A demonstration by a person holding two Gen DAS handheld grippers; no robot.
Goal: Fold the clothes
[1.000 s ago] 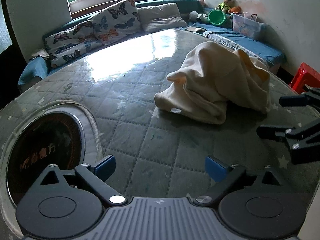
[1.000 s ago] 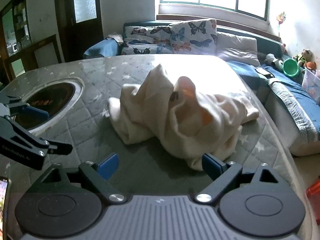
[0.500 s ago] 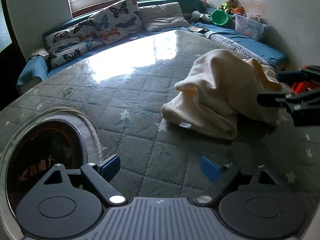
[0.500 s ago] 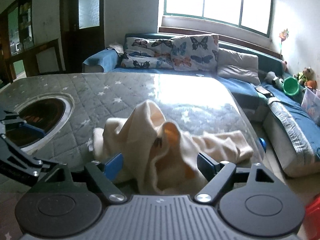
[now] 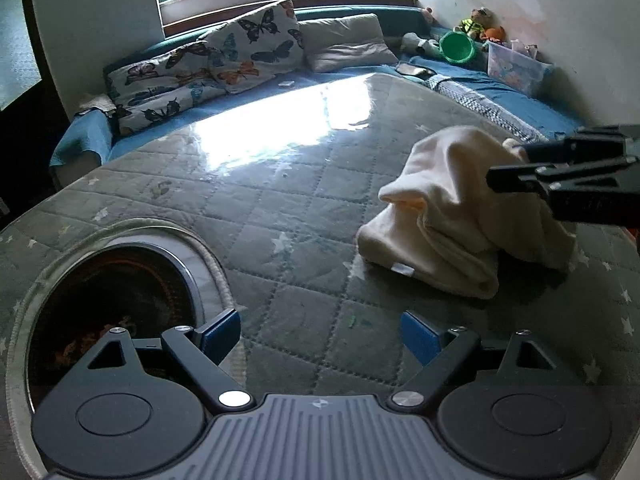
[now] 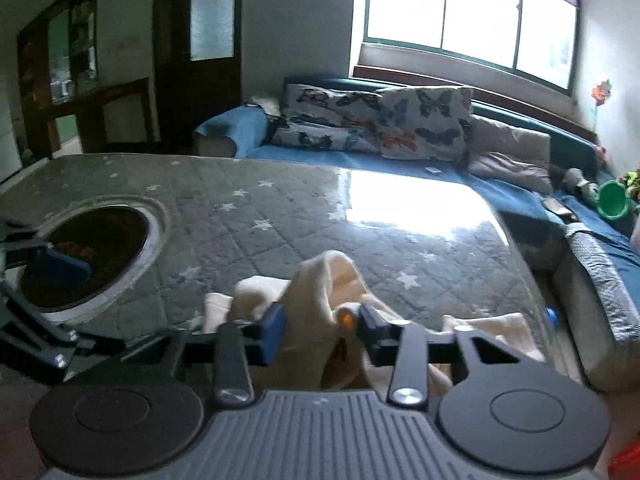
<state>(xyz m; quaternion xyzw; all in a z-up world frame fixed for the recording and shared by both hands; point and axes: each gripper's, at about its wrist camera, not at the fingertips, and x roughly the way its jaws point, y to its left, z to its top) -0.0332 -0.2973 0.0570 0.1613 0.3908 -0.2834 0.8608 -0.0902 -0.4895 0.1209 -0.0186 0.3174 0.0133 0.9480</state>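
Observation:
A crumpled cream garment (image 5: 452, 216) lies on the grey quilted table (image 5: 260, 216), right of centre in the left wrist view. My left gripper (image 5: 320, 332) is open and empty, low over the table, well short of the garment. My right gripper (image 6: 320, 332) has its jaws closed in on a raised fold of the cream garment (image 6: 320, 292). An orange patch shows inside the fold. In the left wrist view the right gripper (image 5: 520, 164) reaches over the top of the garment from the right.
A round dark opening with a metal rim (image 5: 108, 320) is set in the table at the left. A blue couch with butterfly pillows (image 5: 224, 60) runs behind the table. Toys and a green bucket (image 5: 458, 46) sit at the back right.
My right gripper has moved forward onto the garment and its jaws have closed on a fold. My left gripper has drifted left and back; the garment now sits farther right.

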